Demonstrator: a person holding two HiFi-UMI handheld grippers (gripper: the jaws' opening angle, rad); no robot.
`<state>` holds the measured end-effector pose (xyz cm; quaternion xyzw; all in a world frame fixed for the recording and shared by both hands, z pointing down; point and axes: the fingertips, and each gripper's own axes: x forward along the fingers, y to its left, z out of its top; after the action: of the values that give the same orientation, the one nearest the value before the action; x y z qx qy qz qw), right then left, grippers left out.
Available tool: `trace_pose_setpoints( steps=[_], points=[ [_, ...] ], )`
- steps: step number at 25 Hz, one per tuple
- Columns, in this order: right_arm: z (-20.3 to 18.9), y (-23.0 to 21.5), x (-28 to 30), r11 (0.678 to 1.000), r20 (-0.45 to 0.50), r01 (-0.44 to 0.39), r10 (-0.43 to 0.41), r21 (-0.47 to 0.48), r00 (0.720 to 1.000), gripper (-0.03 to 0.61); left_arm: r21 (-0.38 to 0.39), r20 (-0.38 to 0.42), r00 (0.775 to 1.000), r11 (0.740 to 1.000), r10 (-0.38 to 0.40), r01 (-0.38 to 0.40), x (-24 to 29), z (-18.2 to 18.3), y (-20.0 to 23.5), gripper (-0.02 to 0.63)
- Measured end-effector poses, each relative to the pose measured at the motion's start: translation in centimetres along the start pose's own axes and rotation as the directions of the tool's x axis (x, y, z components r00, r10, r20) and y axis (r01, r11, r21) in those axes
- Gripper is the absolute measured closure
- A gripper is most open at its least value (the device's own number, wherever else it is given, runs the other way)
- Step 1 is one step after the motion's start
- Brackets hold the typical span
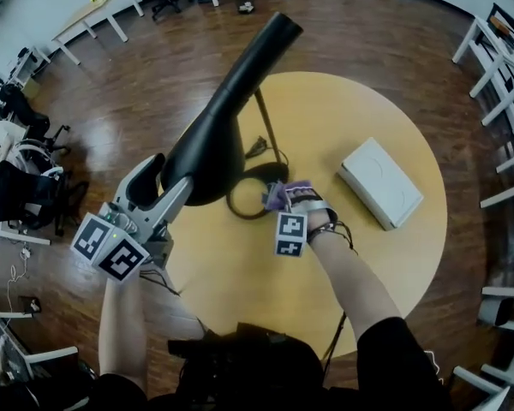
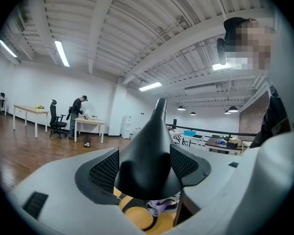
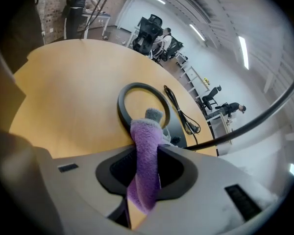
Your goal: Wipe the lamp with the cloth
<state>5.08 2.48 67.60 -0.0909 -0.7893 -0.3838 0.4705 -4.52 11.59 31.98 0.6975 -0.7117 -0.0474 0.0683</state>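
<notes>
A black lamp (image 1: 231,101) with a long cone-shaped shade stands tilted over the round wooden table (image 1: 325,110). Its ring base (image 1: 240,205) rests on the tabletop. My left gripper (image 1: 167,184) is shut on the wide end of the shade (image 2: 149,151), which fills the space between its jaws. My right gripper (image 1: 280,199) is shut on a purple cloth (image 3: 146,151), a fold of which sticks out past the jaws. In the head view the cloth (image 1: 278,193) sits right at the ring base (image 3: 125,99), below the shade.
A white flat box (image 1: 379,182) lies on the table's right side. The lamp's black cable (image 3: 181,112) trails across the table behind the base. Office chairs (image 1: 17,187) and white desks (image 1: 497,67) ring the room. A person (image 2: 78,109) stands at a far desk.
</notes>
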Motion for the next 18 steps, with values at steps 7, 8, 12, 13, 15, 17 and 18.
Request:
trace_pose_setpoints(
  steps=[7, 8, 12, 13, 15, 17, 18],
  points=[
    [1.3, 6.1, -1.0, 0.999, 0.006, -0.043, 0.043, -0.015, 0.999, 0.486, 0.007, 0.005, 1.0, 1.0, -0.002, 0.002, 0.3, -0.6, 0.1, 0.305],
    [1.8, 6.6, -1.4, 0.998, 0.023, -0.057, 0.057, 0.008, 0.998, 0.486, 0.007, 0.008, 1.0, 1.0, -0.001, 0.0, 0.4, -0.6, 0.1, 0.305],
    [2.0, 7.6, -3.1, 0.988, 0.077, -0.089, 0.08, 0.123, 0.994, 0.486, 0.045, 0.018, 1.0, 0.999, 0.01, -0.011, 0.5, -1.1, -0.6, 0.308],
    [1.6, 7.7, -3.6, 0.981, 0.085, -0.087, 0.073, 0.172, 0.994, 0.486, 0.06, 0.015, 1.0, 0.998, 0.006, -0.007, 0.3, -1.3, -1.1, 0.31],
    [0.4, 7.9, -4.4, 0.955, 0.1, -0.081, 0.055, 0.284, 0.994, 0.485, 0.073, 0.021, 1.0, 0.997, -0.001, -0.001, -0.1, -1.8, -2.1, 0.309],
    [-0.9, 7.7, -6.1, 0.926, 0.123, -0.071, 0.027, 0.371, 0.992, 0.482, 0.055, 0.058, 0.998, 0.998, 0.006, -0.009, -1.0, -2.0, -2.9, 0.31],
    [-1.5, 7.5, -7.1, 0.915, 0.131, -0.064, 0.012, 0.399, 0.991, 0.479, 0.041, 0.082, 0.997, 0.999, 0.015, -0.018, -1.6, -2.0, -3.3, 0.309]
  ],
)
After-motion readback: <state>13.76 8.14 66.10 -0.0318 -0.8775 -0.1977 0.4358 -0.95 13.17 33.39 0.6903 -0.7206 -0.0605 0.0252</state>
